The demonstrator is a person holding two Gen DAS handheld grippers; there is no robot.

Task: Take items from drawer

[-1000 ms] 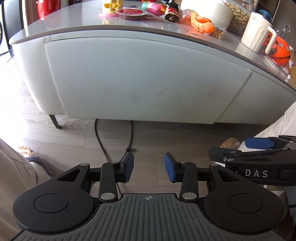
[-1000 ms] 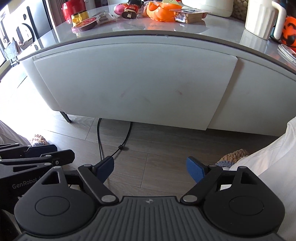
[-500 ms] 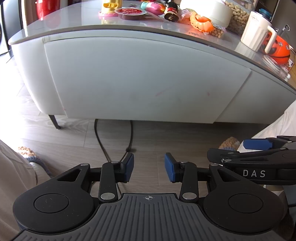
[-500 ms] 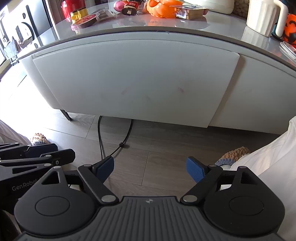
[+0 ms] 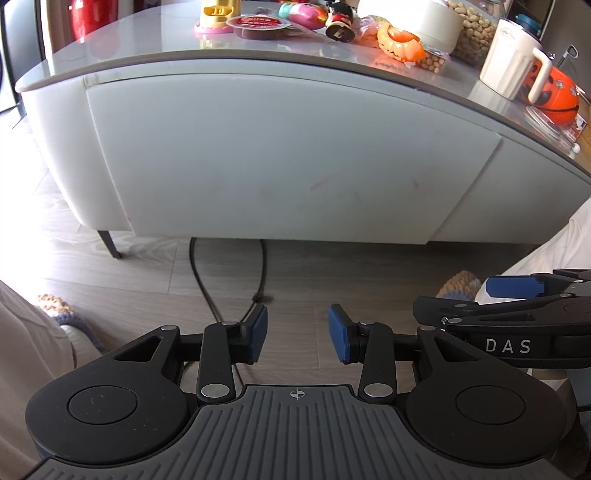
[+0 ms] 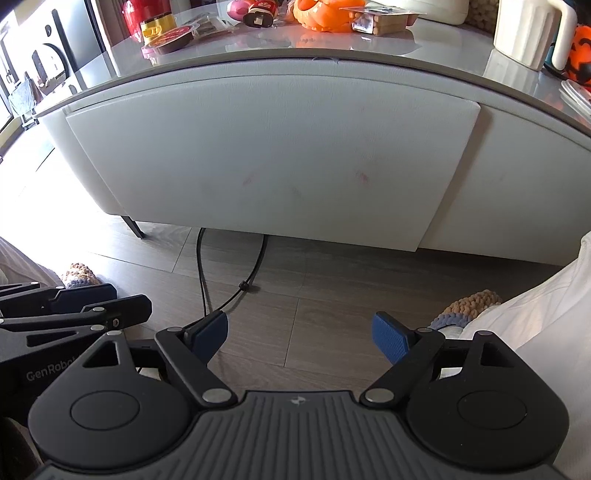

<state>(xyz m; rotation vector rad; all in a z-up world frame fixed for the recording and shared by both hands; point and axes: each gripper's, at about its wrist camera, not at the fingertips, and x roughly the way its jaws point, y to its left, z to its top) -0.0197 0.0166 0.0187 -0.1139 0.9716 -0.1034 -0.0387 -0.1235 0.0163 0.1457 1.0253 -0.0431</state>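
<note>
A white curved drawer front (image 5: pixel 288 158) fills the side of a low table; it is closed, and its contents are hidden. The same drawer front (image 6: pixel 273 158) fills the right wrist view. My left gripper (image 5: pixel 297 334) hangs open above the wood floor, well short of the drawer, nothing between its blue pads. My right gripper (image 6: pixel 300 338) is open wider, also empty and above the floor. The right gripper (image 5: pixel 517 306) shows at the right edge of the left wrist view, and the left gripper (image 6: pixel 74 306) at the left edge of the right wrist view.
The grey tabletop (image 5: pixel 155 48) carries an orange pumpkin toy (image 5: pixel 400 43), a white mug (image 5: pixel 511 68), a red-lidded cup (image 5: pixel 258 26) and jars. A black cable (image 5: pixel 201 280) runs on the floor under the table. Knitted slippers (image 6: pixel 465 306) and pale trouser legs flank the grippers.
</note>
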